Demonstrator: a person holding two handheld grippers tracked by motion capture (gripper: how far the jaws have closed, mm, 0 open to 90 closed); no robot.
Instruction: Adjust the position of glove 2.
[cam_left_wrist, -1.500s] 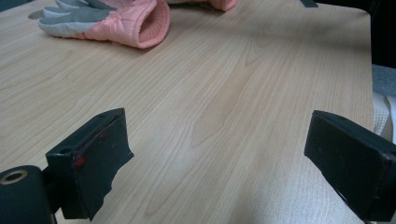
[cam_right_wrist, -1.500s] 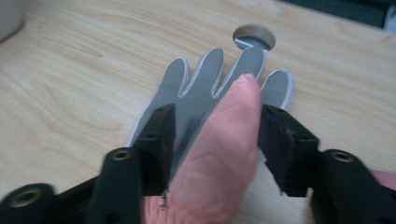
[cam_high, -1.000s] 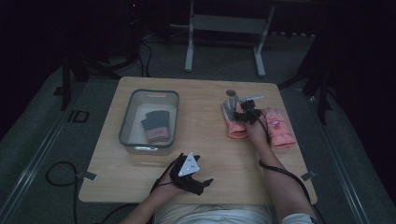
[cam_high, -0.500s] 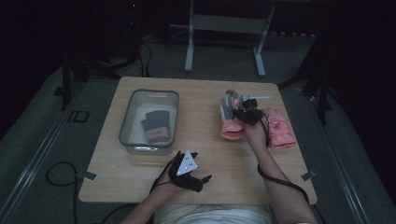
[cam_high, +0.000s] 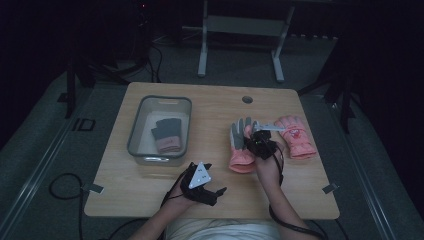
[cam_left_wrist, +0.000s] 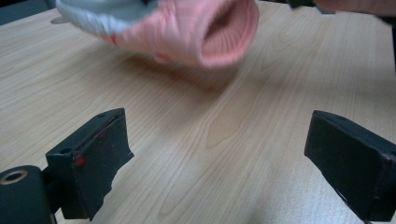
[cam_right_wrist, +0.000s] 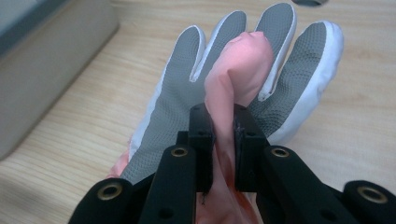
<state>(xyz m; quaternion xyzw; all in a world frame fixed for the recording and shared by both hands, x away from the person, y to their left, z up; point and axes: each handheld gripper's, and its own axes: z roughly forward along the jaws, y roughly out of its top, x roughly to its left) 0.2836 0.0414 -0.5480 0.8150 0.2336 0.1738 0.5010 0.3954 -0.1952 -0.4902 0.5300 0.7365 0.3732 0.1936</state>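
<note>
Bare counter (cam_high: 210, 135) lies open between the grey bin (cam_high: 159, 131) at the left and the two pink gloves at the right. The near glove (cam_high: 240, 148) and the far glove (cam_high: 296, 136) block the right half. The left gripper (cam_left_wrist: 219, 163) has clear wood between its wide jaws.

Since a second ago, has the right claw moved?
Yes. The right claw, clamped on the glove, has come slightly toward the person, away from the table's hole.
</note>
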